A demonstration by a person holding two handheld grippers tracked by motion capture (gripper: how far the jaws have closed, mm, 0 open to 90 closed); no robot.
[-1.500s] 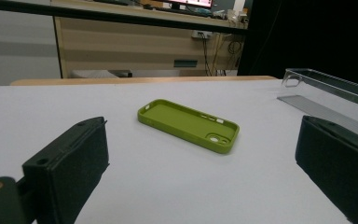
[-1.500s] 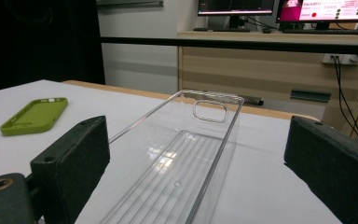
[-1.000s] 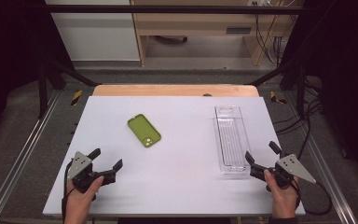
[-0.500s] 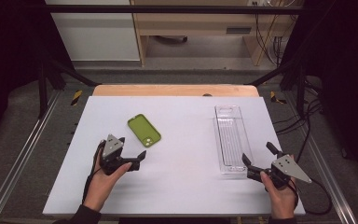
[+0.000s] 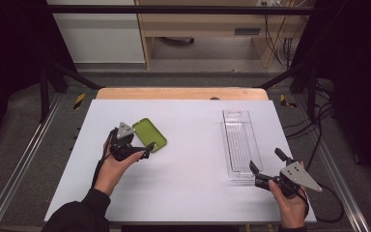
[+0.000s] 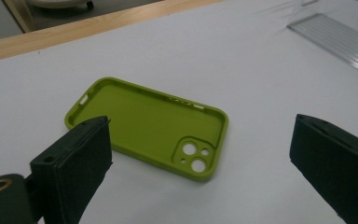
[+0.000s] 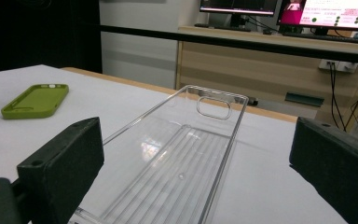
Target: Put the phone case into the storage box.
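Observation:
A green phone case (image 5: 150,134) lies inside-up on the white table, left of centre. My left gripper (image 5: 137,143) is open just at the case's near-left edge. In the left gripper view the case (image 6: 154,122) lies close ahead, its left end beside the left jaw, and the left gripper (image 6: 200,123) holds nothing. A long clear plastic tray (image 5: 236,140) lies lengthwise on the right. My right gripper (image 5: 265,159) is open at the tray's near end, empty. In the right gripper view the tray (image 7: 182,158) runs away between the jaws of the right gripper (image 7: 198,126), with the case (image 7: 35,100) far left.
The white table top (image 5: 188,193) has a wooden strip (image 5: 181,93) along its far edge. Black frame rails run down both sides. A wooden desk (image 7: 270,60) with monitors stands beyond the table. Cables (image 5: 328,198) trail at the right.
My left gripper has moved forward and to the right, from the table's near-left area up to the green case. The right gripper has barely shifted.

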